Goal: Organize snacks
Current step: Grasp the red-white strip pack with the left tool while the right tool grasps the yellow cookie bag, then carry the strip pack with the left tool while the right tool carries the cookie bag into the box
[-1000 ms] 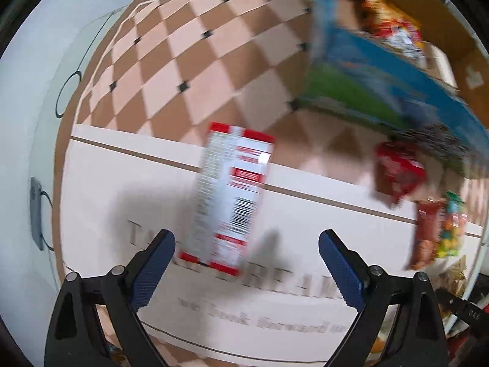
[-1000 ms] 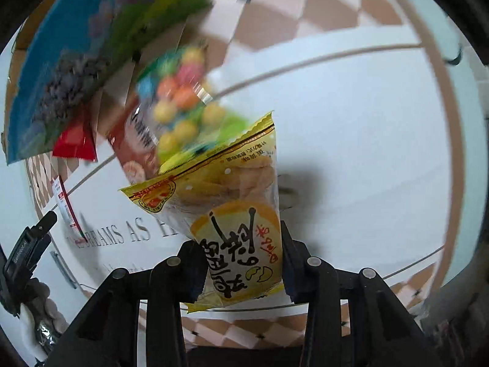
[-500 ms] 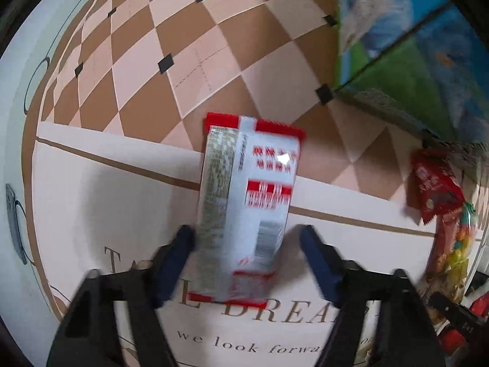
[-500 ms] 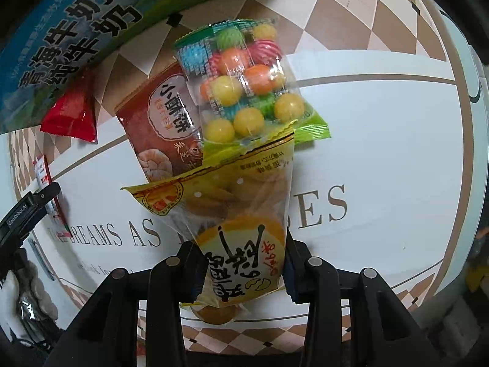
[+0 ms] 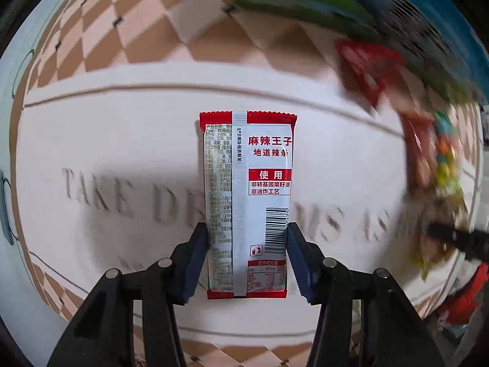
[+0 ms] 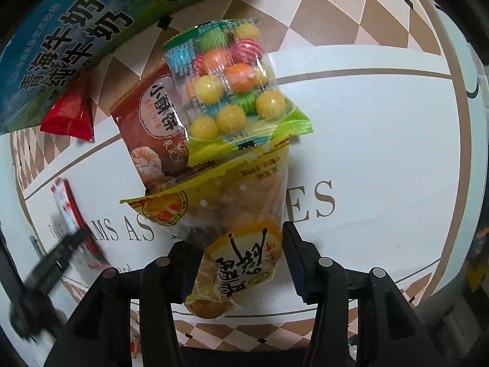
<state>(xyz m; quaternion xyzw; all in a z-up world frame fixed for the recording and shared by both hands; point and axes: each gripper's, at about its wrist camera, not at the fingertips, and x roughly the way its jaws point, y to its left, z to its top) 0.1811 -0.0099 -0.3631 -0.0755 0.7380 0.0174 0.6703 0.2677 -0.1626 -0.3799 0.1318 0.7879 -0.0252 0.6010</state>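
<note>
Left gripper: the left gripper (image 5: 247, 258) is pointed straight down and its jaws are closing; both blue pads are pressed against the long edges of a red-and-white foil snack packet (image 5: 247, 203), so that packet is grasped.
Red-and-white packet: it is seen back side up, with barcode and printed text in view, above a white tablecloth with grey lettering (image 5: 122, 140); whether it is lifted clear of the cloth cannot be told.
Right gripper: the right gripper (image 6: 241, 261) is angled steeply downward and its jaws are opening; a yellow transparent snack bag with an orange label (image 6: 241, 238) is between the pads, the left pad is at the bag's edge, and a narrow gap is seen at the right pad, so the bag is released.
Yellow bag: it is laid on the white tablecloth (image 6: 382, 140), with its top edge overlapping two other packs.
Other snacks: a clear green-edged bag of coloured round candies (image 6: 232, 91) is laid partly over a brown snack pouch (image 6: 152, 128); a small red wrapper (image 6: 68, 116) is set just beside a blue-and-green printed carton (image 6: 70, 33).
Surface: a brown-and-cream checked cloth (image 6: 351, 12) is shown around the white panel.
</note>
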